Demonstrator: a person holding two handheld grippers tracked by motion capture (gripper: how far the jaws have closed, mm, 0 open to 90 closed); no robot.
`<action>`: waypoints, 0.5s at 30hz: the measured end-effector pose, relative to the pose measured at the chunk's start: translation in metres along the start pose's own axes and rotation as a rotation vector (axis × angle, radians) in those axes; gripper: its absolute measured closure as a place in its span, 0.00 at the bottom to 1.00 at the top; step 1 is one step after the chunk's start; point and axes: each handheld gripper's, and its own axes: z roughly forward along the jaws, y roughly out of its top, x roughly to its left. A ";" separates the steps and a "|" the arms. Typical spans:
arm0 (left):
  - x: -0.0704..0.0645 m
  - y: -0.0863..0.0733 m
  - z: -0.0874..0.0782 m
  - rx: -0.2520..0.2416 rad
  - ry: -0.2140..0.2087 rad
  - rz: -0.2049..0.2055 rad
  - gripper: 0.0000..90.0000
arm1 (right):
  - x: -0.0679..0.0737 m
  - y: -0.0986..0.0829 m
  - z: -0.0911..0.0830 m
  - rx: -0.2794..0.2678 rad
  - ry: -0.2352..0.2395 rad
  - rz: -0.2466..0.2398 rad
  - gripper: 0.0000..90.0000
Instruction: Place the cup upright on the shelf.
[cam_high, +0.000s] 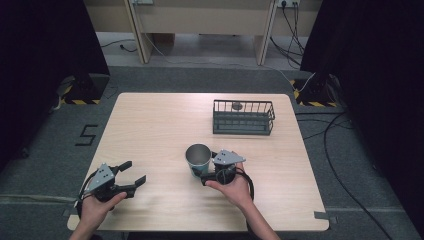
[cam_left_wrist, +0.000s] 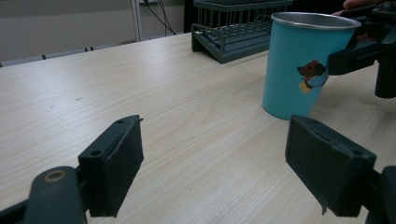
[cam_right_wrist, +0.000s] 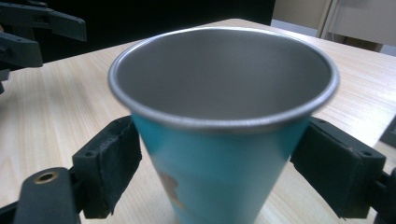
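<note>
A teal metal cup (cam_high: 198, 159) with a cartoon dog print stands upright on the wooden table (cam_high: 150, 125), empty inside (cam_right_wrist: 224, 84). My right gripper (cam_high: 207, 169) is open around it. One pad (cam_right_wrist: 109, 168) sits at each side of the cup's lower wall, close to it or just brushing it. The left gripper view shows the cup (cam_left_wrist: 299, 70) resting on the table with the right gripper's jaw (cam_left_wrist: 355, 58) beside it. My left gripper (cam_high: 136, 171) is held open near the front left of the table, nothing between its pads (cam_left_wrist: 114, 163), pointing towards the cup.
A dark wire basket (cam_high: 243, 117) stands at the back right of the table with a small dark round object (cam_high: 236, 105) in it. It lies behind the cup in the left gripper view (cam_left_wrist: 233, 28). Cables run over the floor to the right.
</note>
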 end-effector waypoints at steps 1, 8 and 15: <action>0.000 0.000 0.000 0.000 -0.001 0.001 0.20 | 0.000 0.000 0.001 0.002 0.000 -0.003 0.18; 0.000 0.000 0.000 -0.002 0.002 -0.002 0.21 | 0.001 0.003 0.015 0.005 0.001 -0.008 0.17; 0.000 0.000 0.000 -0.001 0.000 -0.002 0.21 | 0.003 0.004 0.023 0.006 -0.004 -0.016 0.19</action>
